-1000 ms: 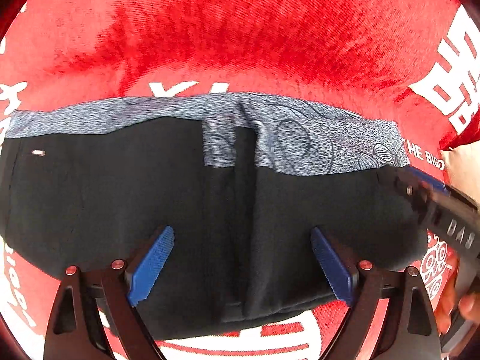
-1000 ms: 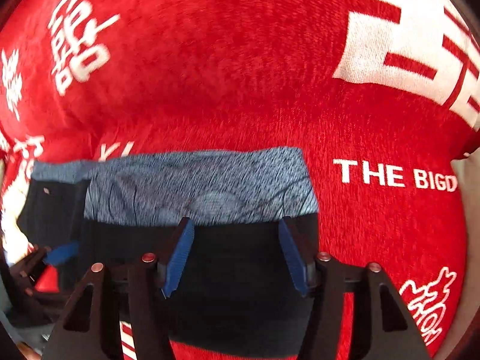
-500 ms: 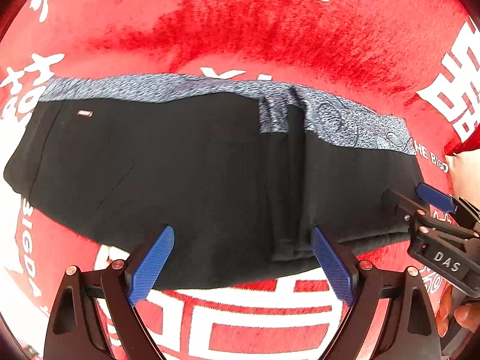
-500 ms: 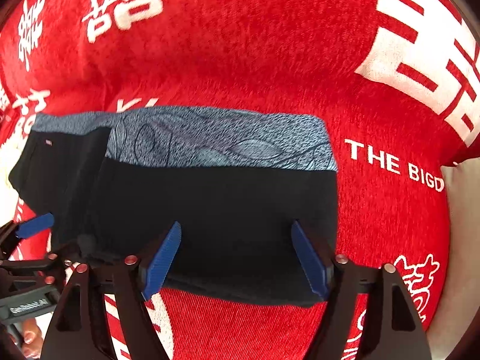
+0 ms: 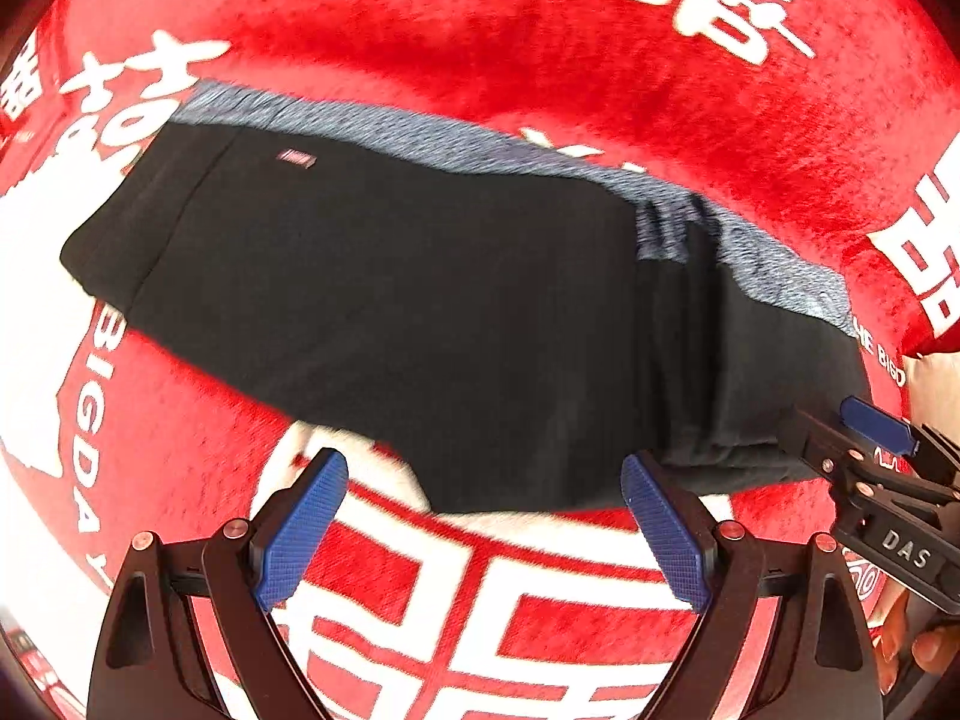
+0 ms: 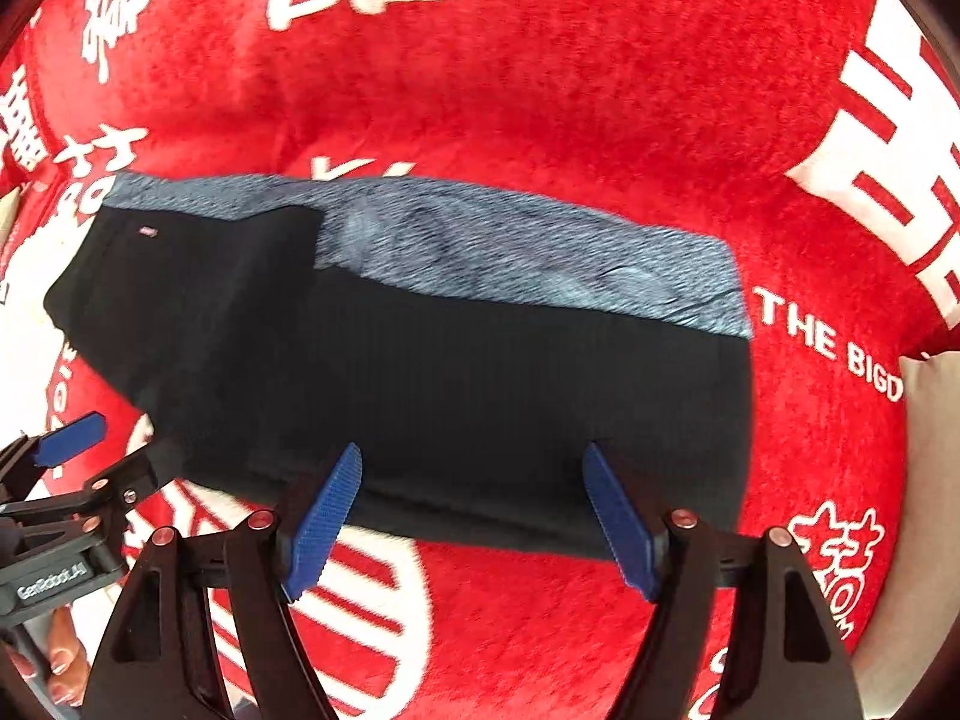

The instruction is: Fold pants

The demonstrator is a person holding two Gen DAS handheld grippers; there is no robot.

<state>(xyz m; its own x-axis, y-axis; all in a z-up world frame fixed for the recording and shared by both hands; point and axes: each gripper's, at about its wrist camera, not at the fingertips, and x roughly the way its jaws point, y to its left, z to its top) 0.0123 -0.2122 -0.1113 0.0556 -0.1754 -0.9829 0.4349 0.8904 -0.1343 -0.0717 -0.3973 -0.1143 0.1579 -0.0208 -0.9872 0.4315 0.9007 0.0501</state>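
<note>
The black pants point(image 5: 420, 312) lie folded into a flat rectangle on the red cloth, with a grey-blue patterned band point(image 5: 456, 147) along the far edge. They also show in the right wrist view point(image 6: 456, 378). My left gripper point(image 5: 486, 531) is open and empty, just off the pants' near edge. My right gripper point(image 6: 474, 519) is open and empty, with its fingertips over the near edge of the pants. The right gripper also shows at the right edge of the left wrist view point(image 5: 864, 450), and the left gripper at the left edge of the right wrist view point(image 6: 78, 456).
A red plush cloth point(image 5: 540, 36) with white characters and the words "THE BIGD" point(image 6: 828, 342) covers the surface. A pale surface point(image 6: 930, 420) shows past the cloth's right edge.
Both grippers have drawn back and up from the pants, so more of the folded garment and the cloth in front of it shows. Both stay open.
</note>
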